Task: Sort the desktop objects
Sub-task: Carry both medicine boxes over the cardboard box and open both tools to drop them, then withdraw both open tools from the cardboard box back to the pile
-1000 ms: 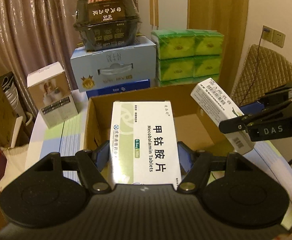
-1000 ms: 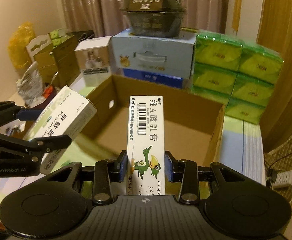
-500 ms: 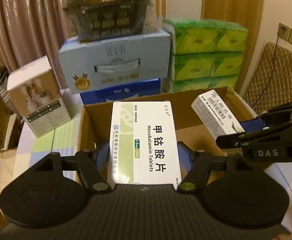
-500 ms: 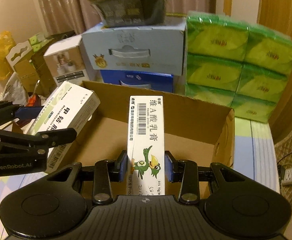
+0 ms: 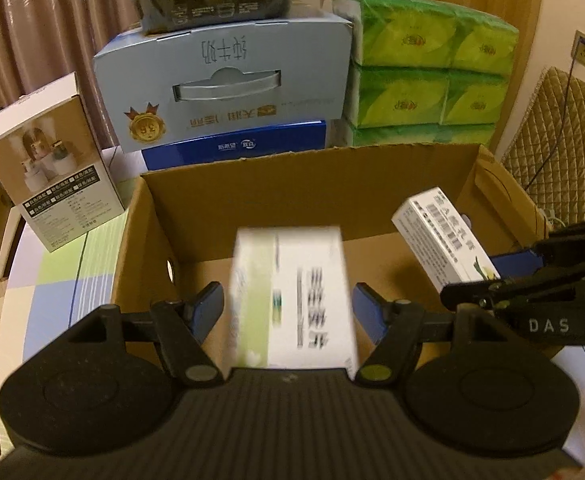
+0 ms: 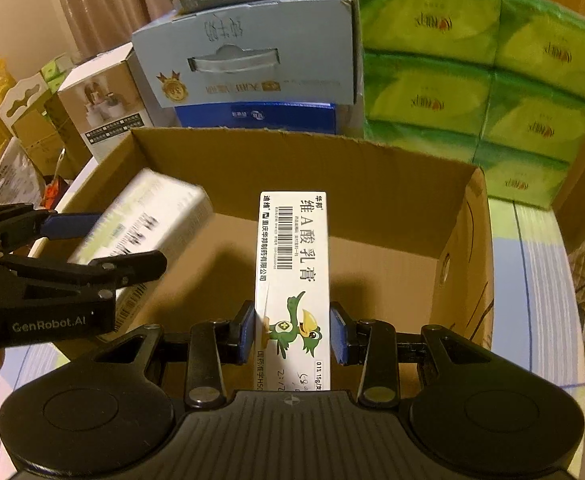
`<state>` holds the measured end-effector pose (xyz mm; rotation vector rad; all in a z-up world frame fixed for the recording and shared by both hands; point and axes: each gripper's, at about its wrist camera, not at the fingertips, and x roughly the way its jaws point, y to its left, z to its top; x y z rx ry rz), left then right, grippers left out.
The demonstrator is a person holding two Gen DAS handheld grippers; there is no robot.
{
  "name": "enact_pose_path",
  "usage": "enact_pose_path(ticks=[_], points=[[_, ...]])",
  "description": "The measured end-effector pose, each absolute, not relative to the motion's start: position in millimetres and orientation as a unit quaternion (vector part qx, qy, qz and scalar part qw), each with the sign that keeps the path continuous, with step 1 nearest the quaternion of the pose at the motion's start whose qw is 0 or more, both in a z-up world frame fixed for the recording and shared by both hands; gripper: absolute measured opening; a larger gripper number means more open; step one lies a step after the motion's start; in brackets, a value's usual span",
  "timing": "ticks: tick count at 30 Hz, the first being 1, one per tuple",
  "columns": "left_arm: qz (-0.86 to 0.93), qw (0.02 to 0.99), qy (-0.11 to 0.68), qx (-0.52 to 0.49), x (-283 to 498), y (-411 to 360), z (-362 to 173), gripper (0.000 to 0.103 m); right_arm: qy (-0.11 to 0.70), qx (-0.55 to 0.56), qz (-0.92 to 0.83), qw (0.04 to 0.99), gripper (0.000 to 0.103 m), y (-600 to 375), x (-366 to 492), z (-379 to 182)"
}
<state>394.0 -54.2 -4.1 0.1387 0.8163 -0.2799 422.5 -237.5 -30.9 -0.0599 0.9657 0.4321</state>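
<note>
Cardboard box (image 5: 252, 184) centre frame; milk carton (image 5: 228, 80) behind it, tissue packs (image 5: 432, 68) upper right, humidifier box (image 5: 52, 160) left.

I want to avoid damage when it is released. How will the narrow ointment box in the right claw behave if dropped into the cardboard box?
The ointment box looks like thin, light carton, so it probably lands softly. Long and narrow, it will likely tip flat in the cardboard box. The right claw could dent it.
</note>
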Motion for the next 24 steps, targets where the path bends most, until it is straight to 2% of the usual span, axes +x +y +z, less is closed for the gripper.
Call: enact_pose_path(ticks=[10, 11, 12, 13, 20, 22, 24], points=[[-0.122, 0.919, 0.371, 0.062, 375.1, -37.9, 9.5, 0.070, 0.454, -0.015, 0.194, 0.869, 0.036, -239.9, 424.0, -31.7], [-0.120, 0.920, 0.370, 0.058, 372.6, -35.4, 11.2, 0.070, 0.453, -0.009, 0.196, 0.870, 0.040, -240.0, 424.7, -30.3], [-0.119, 0.920, 0.368, 0.055, 370.7, -33.2, 13.4, 0.070, 0.450, -0.004, 0.196, 0.871, 0.049, -240.9, 424.4, -28.4], [-0.118, 0.922, 0.366, 0.053, 368.1, -30.8, 15.7, 0.070, 0.445, -0.003, 0.196, 0.874, 0.051, -241.4, 423.2, -25.4], [-0.108, 0.932, 0.346, 0.031, 337.9, -10.7, 39.7, 0.071, 0.415, -0.005, 0.197, 0.888, 0.056, -244.6, 402.5, 2.6], [-0.109, 0.935, 0.337, 0.025, 323.4, -5.0, 49.1, 0.074, 0.401, -0.003, 0.199, 0.894, 0.060, -247.1, 389.7, 15.6], [-0.109, 0.938, 0.327, 0.026, 306.6, -0.5, 58.6, 0.079, 0.384, -0.004, 0.203, 0.901, 0.069, -249.4, 373.3, 29.9]])
